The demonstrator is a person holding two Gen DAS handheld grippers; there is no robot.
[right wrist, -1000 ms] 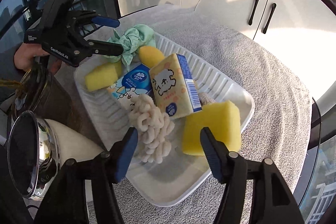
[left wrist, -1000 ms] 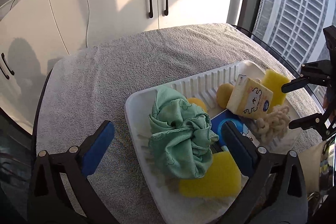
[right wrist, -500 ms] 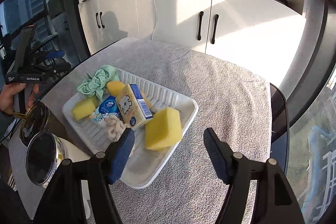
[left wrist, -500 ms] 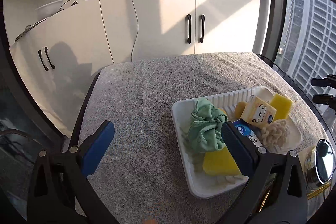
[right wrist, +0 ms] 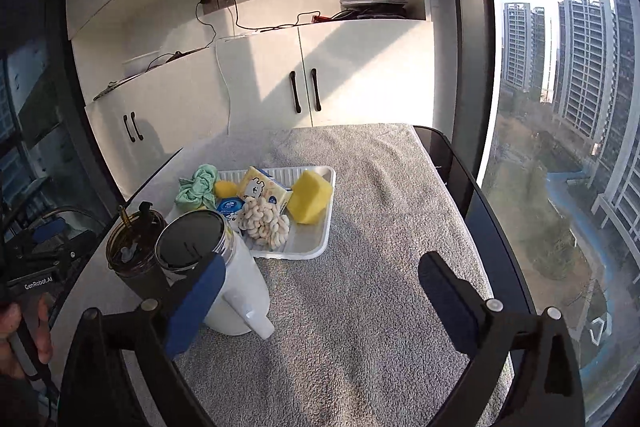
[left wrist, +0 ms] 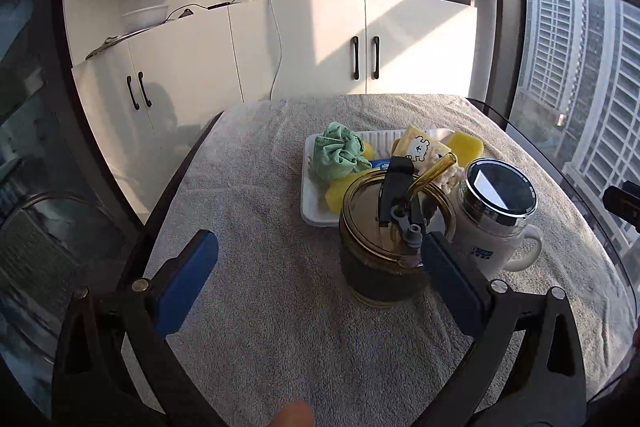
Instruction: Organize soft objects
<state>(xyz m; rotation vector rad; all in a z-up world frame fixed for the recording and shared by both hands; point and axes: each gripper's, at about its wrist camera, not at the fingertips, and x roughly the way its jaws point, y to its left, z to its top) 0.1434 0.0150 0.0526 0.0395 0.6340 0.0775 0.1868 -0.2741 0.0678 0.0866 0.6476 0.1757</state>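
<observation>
The left claw (left wrist: pixel 316 283) is spread wide and holds nothing. It hangs over the near part of the tabletop (left wrist: pixel 256 195), which has a gray towel on it. The right claw (right wrist: pixel 320 299) is spread wide too, with nothing in it, over bare towel at the near right.

The soft things all sit in a white tray (right wrist: pixel 320 227) in the middle of the tabletop. A green cloth (right wrist: pixel 196 187) is bunched up at the far left corner of the tray. Next to it is a small yellow ball (right wrist: pixel 225 188). A yellow pack (right wrist: pixel 262 189) with a little white animal on it leans in the middle. A blue pack (right wrist: pixel 230 206) lies just in front of the ball. A fluffy white rope toy (right wrist: pixel 264 223) lies at the near side. A big yellow sponge (right wrist: pixel 310 197) stands tilted on the right side of the tray. From the left claw, another yellow sponge (left wrist: pixel 336 193) shows at the near left corner, under the green cloth.

Near the tray stand a dark cup (left wrist: pixel 380 251) with a straw and a white mug (left wrist: pixel 496 223) with a shiny lid. They stand side by side, the mug on the right.
</observation>
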